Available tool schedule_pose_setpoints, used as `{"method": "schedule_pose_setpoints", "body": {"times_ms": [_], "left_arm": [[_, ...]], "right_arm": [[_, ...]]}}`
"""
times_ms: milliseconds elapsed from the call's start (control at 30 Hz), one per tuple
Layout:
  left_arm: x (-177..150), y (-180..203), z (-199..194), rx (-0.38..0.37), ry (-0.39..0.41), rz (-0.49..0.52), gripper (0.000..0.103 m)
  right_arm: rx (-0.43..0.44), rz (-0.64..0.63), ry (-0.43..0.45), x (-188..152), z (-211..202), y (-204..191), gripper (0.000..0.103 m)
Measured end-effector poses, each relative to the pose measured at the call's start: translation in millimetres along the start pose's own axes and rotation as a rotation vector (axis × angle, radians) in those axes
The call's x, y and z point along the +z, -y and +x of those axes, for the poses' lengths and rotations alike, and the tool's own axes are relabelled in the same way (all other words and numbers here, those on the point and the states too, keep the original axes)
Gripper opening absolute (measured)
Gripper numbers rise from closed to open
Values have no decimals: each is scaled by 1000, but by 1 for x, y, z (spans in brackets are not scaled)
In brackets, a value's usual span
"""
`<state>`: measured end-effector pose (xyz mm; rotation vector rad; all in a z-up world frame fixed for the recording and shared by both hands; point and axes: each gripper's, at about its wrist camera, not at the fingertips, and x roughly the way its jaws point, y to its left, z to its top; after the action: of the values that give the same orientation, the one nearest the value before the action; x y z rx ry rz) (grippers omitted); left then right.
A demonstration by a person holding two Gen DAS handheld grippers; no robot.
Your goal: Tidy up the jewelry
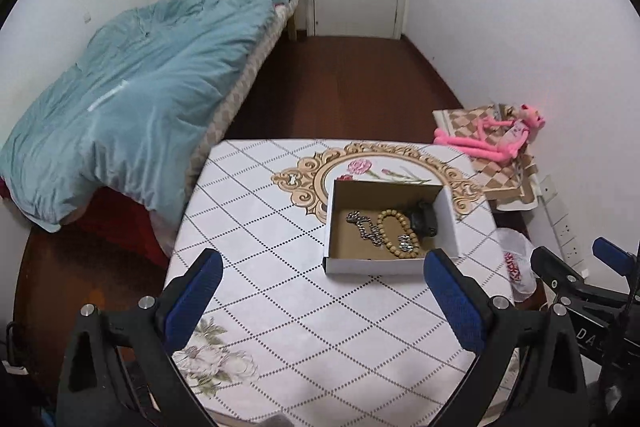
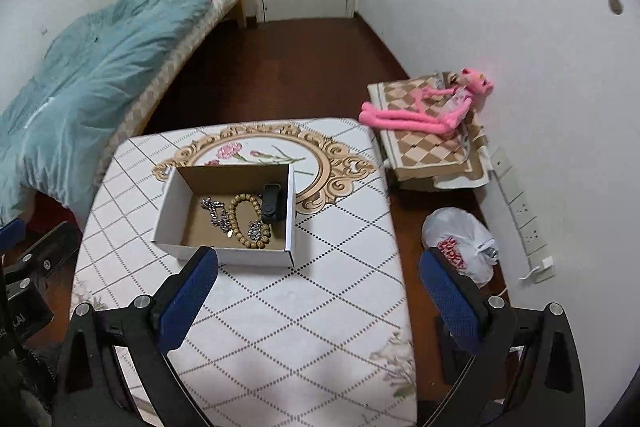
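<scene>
Blue-padded left gripper (image 1: 322, 273) wide open, right gripper (image 2: 318, 273) likewise, seemingly empty

Even, fairly bright indoor lighting is recorded in both views; no light source is visible. Soft shadows are noted beside the box (image 2: 224, 215) and under the quilt (image 1: 132, 99). Strong fisheye bending is observed toward the edges, with black vignetting in all corners. Walls are slightly overexposed. Mild softness is seen in the upper frame; centre detail is sharp.
</scene>
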<state>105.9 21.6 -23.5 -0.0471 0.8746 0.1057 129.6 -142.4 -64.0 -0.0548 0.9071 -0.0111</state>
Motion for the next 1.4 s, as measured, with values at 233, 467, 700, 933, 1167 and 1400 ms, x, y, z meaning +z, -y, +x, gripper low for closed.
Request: {"method": "schedule_pose_setpoints", "body": {"times_ms": [233,467,700,933,1167,1400], "left_arm": [[-7,0,-60,-10,54,18,102],[-16,-2,-98,-22,76,20,103],[-23,-6,-121,-34,65,8,102],[-26,-9,-128,-22,17,0,102],[-20,-7,-115,-19,-5,-3,103],[1,-4,-94,-9,-10,-15,103]], "right_arm": [[-18,-14,100,-13,-79,2,103],[-33,-16,180,-23,-139,4,103],[-30,-21,223,-33,-177,0,103],[-13,-19,191,-38,-188,1,103],[-15,-20,154,-30,-178,3,103],[-21,-16,139,-7,-156,2,103]]}}
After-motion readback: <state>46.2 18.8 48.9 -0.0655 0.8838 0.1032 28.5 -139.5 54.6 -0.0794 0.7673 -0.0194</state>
